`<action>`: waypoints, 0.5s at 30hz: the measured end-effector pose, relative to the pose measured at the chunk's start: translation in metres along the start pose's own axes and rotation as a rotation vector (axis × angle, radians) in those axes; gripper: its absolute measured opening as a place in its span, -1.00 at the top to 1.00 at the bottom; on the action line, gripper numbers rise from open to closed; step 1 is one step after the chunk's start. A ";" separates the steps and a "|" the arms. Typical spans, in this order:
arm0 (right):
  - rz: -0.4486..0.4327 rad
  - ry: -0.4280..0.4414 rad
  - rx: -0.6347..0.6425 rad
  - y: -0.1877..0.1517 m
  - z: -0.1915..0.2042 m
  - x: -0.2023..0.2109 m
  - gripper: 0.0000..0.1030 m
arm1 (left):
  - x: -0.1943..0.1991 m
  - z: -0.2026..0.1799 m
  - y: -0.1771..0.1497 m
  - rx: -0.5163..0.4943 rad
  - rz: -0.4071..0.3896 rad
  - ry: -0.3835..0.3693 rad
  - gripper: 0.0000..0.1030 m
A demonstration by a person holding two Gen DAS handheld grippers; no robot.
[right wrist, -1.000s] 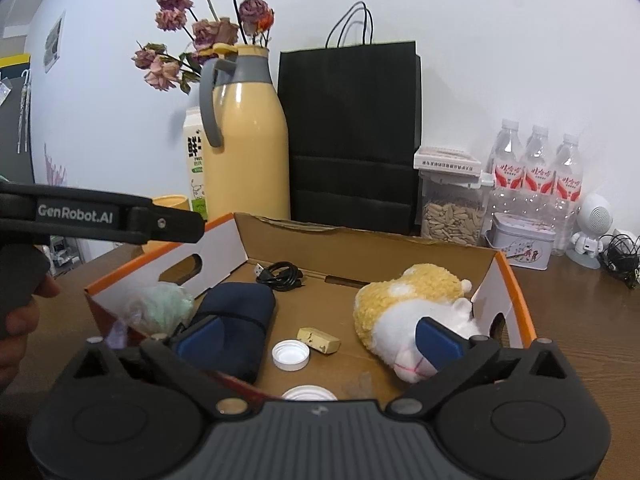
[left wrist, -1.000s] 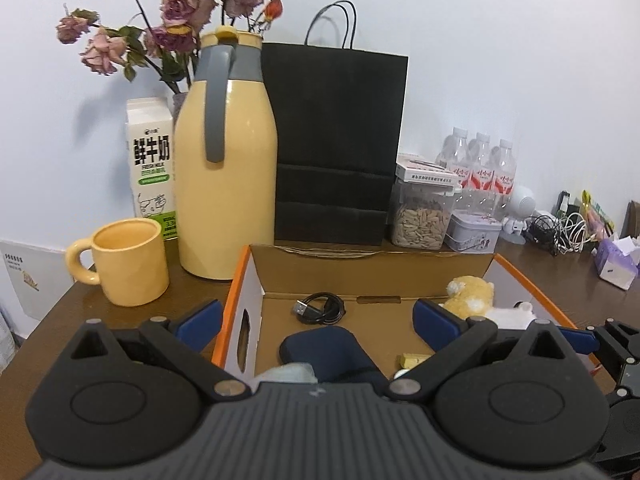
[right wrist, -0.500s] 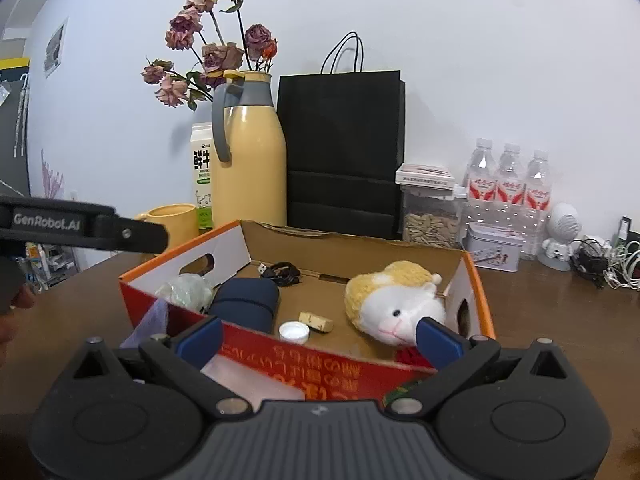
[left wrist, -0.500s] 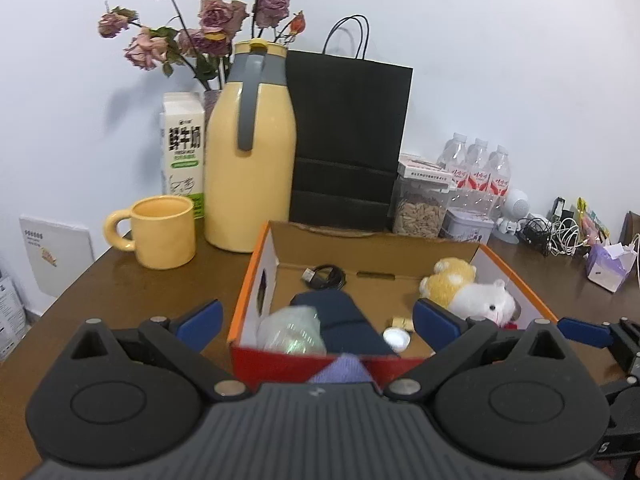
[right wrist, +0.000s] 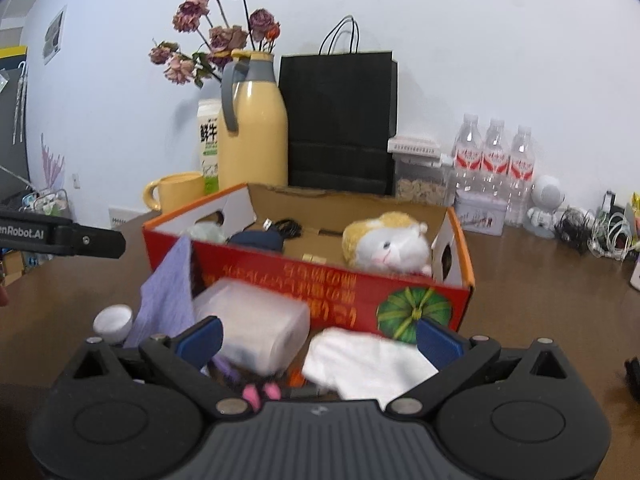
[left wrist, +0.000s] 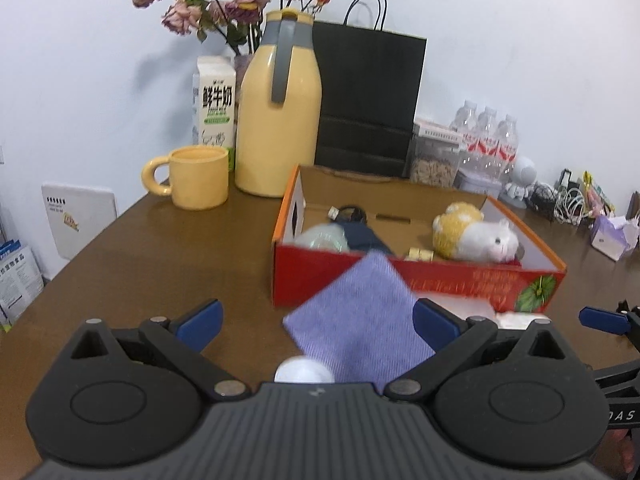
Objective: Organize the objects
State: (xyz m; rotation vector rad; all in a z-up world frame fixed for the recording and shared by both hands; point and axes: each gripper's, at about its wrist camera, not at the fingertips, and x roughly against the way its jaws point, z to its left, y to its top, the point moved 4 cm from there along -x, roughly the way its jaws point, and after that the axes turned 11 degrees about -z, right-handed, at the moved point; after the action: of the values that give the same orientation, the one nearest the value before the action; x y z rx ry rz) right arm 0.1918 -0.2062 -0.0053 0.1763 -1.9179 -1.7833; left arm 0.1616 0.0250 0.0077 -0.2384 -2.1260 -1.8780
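- Left gripper (left wrist: 316, 318): jaws spread wide, holding nothing; a purple cloth (left wrist: 360, 320) lies between its fingers.
- Right gripper (right wrist: 319, 335): jaws spread, empty; a translucent container (right wrist: 256, 326) and white cloth (right wrist: 370, 362) sit between the fingers.
- The cardboard box (right wrist: 400, 300) stands just ahead of both, a plush toy (right wrist: 386, 246) inside.

Just ahead of my left gripper (left wrist: 316, 318) the purple cloth (left wrist: 360, 320) is smeared by motion, and it hides part of the red box (left wrist: 480, 280) front beyond it. A white round thing (left wrist: 303, 371) below the cloth is half covered by my gripper body. Between the fingers of my right gripper (right wrist: 318, 338), the translucent container (right wrist: 256, 320) and white cloth (right wrist: 368, 360) are blurred; the pink bits (right wrist: 260, 394) beneath them I cannot identify. My other gripper (right wrist: 60, 236) is cut off at the left edge.
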 end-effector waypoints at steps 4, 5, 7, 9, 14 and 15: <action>0.052 0.015 -0.013 -0.013 0.005 0.008 -1.00 | 0.007 0.002 -0.013 0.007 0.030 0.005 -1.00; 0.066 0.020 -0.015 -0.016 0.007 0.010 -1.00 | 0.009 0.003 -0.016 0.012 0.037 0.002 -1.00; 0.091 0.037 -0.023 -0.022 0.012 0.014 -1.00 | 0.013 0.004 -0.021 0.021 0.045 -0.004 -1.00; 0.117 0.060 -0.026 -0.028 0.018 0.016 -1.00 | 0.016 0.005 -0.027 0.025 0.053 -0.005 -1.00; 0.164 0.072 -0.018 -0.037 0.029 0.013 -1.00 | 0.021 0.011 -0.037 0.042 0.074 -0.006 -1.00; 0.167 0.071 -0.026 -0.037 0.030 0.012 -1.00 | 0.022 0.012 -0.038 0.046 0.078 -0.005 -1.00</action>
State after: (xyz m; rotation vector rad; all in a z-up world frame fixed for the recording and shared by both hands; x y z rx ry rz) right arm 0.1589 -0.1896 -0.0374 0.0674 -1.8033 -1.6684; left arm 0.1275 0.0306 -0.0225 -0.3116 -2.1286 -1.7852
